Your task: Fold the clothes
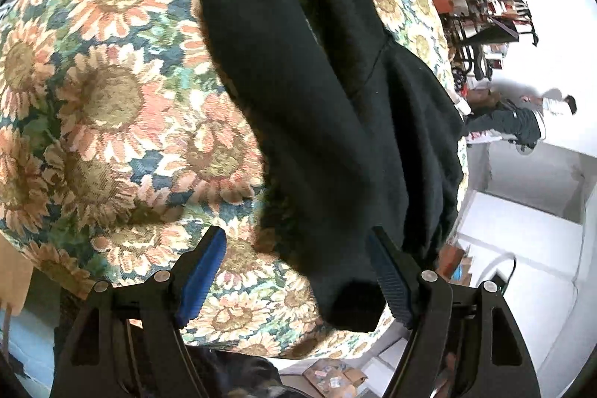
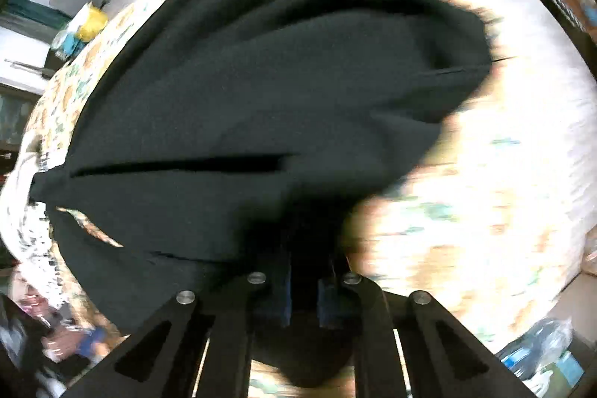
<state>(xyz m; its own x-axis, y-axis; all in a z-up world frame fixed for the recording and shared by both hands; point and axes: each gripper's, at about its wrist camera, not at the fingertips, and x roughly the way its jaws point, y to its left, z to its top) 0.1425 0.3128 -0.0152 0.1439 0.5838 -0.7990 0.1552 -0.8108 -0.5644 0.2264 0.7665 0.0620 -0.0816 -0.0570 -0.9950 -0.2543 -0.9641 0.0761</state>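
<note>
Spreading wide in the left wrist view, the blue-padded fingers of the left gripper (image 1: 296, 271) stand well apart, and a rounded end of the black, soft, fleece-like garment (image 1: 321, 122) sits between them, against the right-hand pad; neither pad presses it. In the right wrist view the right gripper (image 2: 304, 290) has its blue pads drawn close together with dark cloth bunched between them, so it appears to pinch a fold of the same garment, though motion blur and shadow hide the contact itself.

Outward from the fingers, the garment lies on a table covered with a woven sunflower-patterned cloth (image 1: 112, 107). In the left view it runs as a long dark band from the near right, at the gripper, to the far middle of the table, splitting into two strips at the far end with patterned cloth showing between them; that near-to-far line is its long axis. Whether these strips are sleeves or legs I cannot tell. In the right view it spreads broadly, with a straight dark slit, perhaps a pocket, across it.

By its drape and soft folds, the fabric is probably limp, fairly thick and light, not slippery and not fragile. It would sag from any single pinch, so hold is best taken at edges, corners or a hem, with both grippers apart along one edge to keep it taut.
</note>
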